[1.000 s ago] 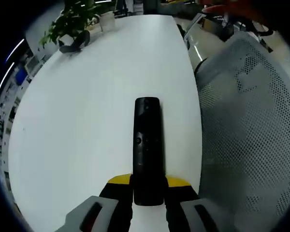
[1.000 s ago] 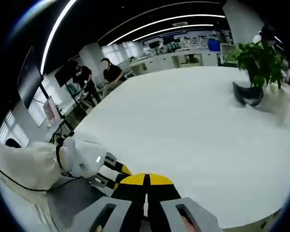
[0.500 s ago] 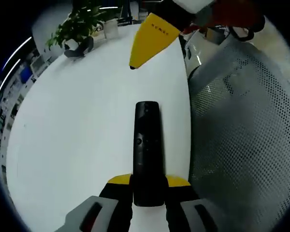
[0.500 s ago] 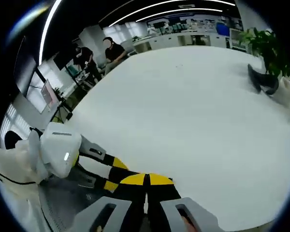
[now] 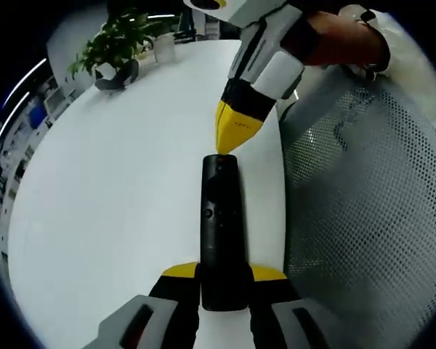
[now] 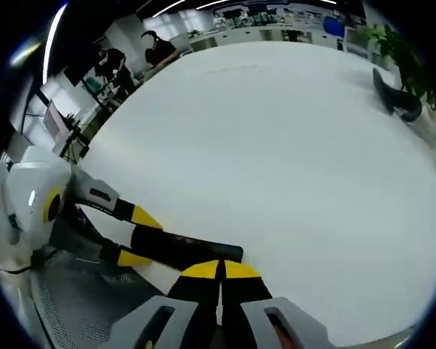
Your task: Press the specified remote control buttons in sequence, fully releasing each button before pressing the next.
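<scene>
While left gripper (image 5: pixel 223 291) pinches near end of black remote (image 5: pixel 221 218) above white table (image 5: pixel 116 189), right gripper (image 5: pixel 230 142), jaws pressed together, points yellow tip at remote's far end. Risk: tip slides off button, presses neighbour; hard push could tilt remote in grip. Mesh chair (image 5: pixel 363 203) beside remote.

White table (image 5: pixel 116 189), broad, rounded edge. Potted green plant (image 5: pixel 116 40) at its far end, a dark curved object (image 5: pixel 118 73) lying just beside it. Grey perforated mesh chair (image 5: pixel 370 211) alongside the table. Two people (image 6: pixel 131 58) in dark tops beyond the table's far side.
</scene>
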A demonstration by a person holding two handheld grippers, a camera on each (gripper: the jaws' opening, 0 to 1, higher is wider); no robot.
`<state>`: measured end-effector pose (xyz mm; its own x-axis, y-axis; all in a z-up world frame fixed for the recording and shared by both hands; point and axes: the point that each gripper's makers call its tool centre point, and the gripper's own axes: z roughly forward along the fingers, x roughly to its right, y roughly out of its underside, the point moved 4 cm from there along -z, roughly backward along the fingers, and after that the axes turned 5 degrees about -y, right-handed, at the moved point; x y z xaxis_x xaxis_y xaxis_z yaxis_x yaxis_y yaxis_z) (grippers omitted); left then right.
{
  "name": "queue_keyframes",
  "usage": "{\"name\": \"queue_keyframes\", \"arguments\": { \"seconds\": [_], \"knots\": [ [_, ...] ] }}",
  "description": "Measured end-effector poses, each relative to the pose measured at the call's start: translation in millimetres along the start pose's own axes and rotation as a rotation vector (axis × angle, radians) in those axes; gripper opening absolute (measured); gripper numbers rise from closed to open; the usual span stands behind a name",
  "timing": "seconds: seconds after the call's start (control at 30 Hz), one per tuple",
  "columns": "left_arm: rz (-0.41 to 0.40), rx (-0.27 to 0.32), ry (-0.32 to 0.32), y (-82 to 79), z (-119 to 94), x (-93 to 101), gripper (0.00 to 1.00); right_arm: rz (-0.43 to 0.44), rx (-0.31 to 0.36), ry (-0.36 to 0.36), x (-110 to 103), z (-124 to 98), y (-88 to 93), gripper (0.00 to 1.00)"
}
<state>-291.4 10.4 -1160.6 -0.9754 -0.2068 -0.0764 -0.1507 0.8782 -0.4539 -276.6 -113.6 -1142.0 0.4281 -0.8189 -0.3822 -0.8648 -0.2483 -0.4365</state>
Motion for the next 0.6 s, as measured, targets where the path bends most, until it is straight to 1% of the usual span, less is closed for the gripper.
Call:
{"name": "queue_keyframes", "arguments": {
  "seconds": [0.07, 0.17, 0.23, 0.33, 0.6],
  "knots": [
    [-0.001, -0.003, 0.001, -0.3, -0.2, 0.7, 0.23, 0.020, 0.016, -0.007, 1.7, 1.3, 0.5, 0.00],
    [-0.003, -0.009, -0.002, -1.1, -0.6, 1.5, 0.23, 0.055, 0.014, -0.022, 1.8, 4.8, 2.9, 0.00],
    [-0.001, -0.018, -0.004, -1.6, -0.5, 1.8, 0.23, 0.051, 0.010, -0.026, 0.1, 6.3, 5.0, 0.00],
    [0.000, -0.025, -0.002, -2.0, -0.6, 1.7, 0.23, 0.054, 0.009, -0.025, 0.2, 5.3, 3.4, 0.00],
    [-0.001, -0.025, -0.005, -1.9, -1.1, 1.1, 0.23, 0.065, 0.002, -0.027, 0.1, 6.1, 1.7, 0.00]
  ]
}}
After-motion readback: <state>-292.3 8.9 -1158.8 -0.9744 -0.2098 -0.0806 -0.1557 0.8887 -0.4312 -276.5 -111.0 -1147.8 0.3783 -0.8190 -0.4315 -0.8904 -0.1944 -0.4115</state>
